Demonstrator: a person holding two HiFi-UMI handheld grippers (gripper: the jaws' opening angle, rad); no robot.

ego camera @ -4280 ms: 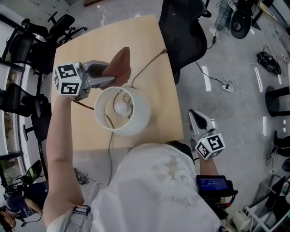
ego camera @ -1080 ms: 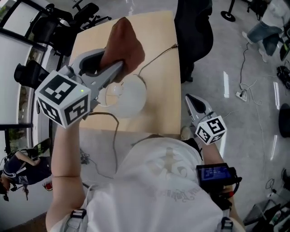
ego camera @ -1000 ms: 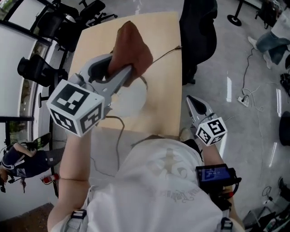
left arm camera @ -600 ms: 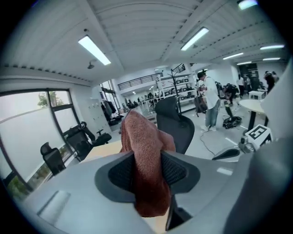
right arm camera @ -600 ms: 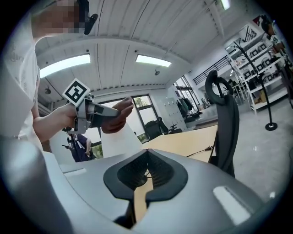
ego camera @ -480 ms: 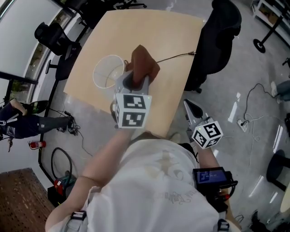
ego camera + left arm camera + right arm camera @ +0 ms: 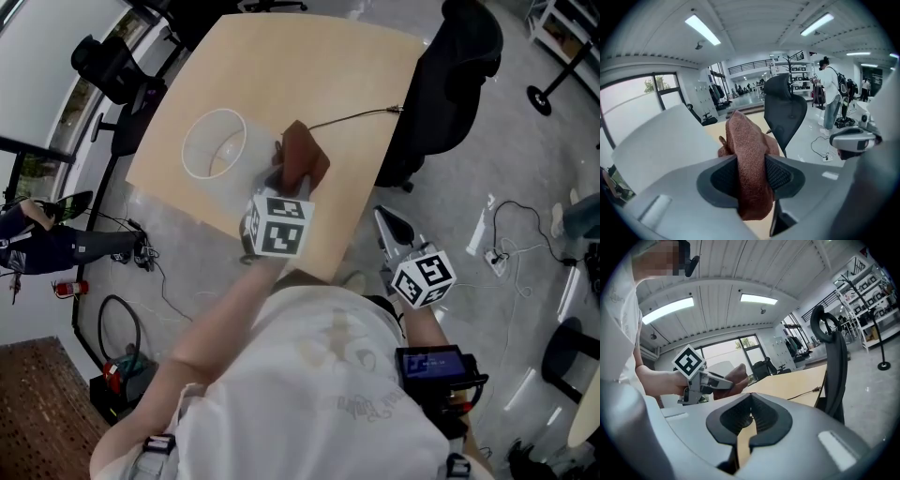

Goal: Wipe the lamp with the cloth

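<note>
The lamp's white shade (image 7: 214, 142) stands on the light wood table (image 7: 291, 66); in the left gripper view the shade (image 7: 665, 140) fills the left side. My left gripper (image 7: 289, 171) is low over the table just right of the shade, shut on a brown cloth (image 7: 302, 156). That cloth (image 7: 745, 136) is pinched between both pads and sticks out past the fingertips of the left gripper (image 7: 751, 161). My right gripper (image 7: 749, 397) is shut with nothing between its jaws. It hangs off the table's near right edge, where the head view shows the right gripper (image 7: 386, 225).
The lamp's cord (image 7: 347, 119) runs across the table to a plug near its right edge. A black office chair (image 7: 450, 75) stands against that edge. More chairs (image 7: 117, 66) and cables lie on the floor to the left.
My left gripper has come down from above the shade to table height on the shade's right, still gripping the cloth. The head view has swung. The right gripper has stayed put.
</note>
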